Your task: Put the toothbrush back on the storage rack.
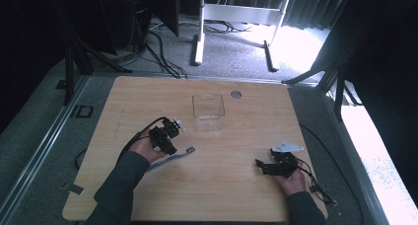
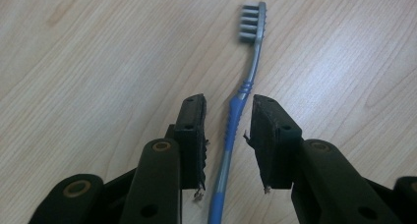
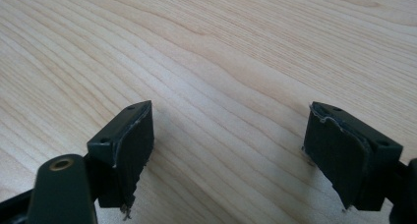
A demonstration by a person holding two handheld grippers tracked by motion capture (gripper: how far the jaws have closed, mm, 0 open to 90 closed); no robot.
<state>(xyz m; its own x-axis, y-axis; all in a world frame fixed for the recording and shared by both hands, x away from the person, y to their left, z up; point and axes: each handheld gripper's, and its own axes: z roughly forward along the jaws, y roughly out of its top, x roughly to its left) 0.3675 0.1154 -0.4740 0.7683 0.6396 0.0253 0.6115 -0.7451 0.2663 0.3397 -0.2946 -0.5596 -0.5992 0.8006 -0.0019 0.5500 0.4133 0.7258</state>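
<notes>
Two black two-jaw grippers are at work over a pale wooden tabletop [image 1: 231, 185] with rounded corners. Left gripper [image 2: 227, 123] sits toward the left edge of the tabletop, about halfway between its near and far edges, and its jaws straddle the handle of a slim toothbrush with a blue grip, a grey neck and grey bristles [image 2: 236, 116]. In the left gripper view the toothbrush lies flat on the wood, running straight up between the jaws, with its bristled head well beyond the tips and its blue end passing back under the gripper. The jaws stand at a narrow gap, one on each side of the blue grip; a thin strip of wood shows between each pad and the handle, so the pads do not press on it. In the high view the toothbrush [image 1: 177, 155] pokes out to the right of that gripper.

Right gripper [image 3: 228, 150] rests near the right end of the near edge, jaws spread wide with bare wood between them.

A clear square plastic container [image 1: 208, 112] stands upright toward the far edge, near its middle, well apart from the toothbrush.
</notes>
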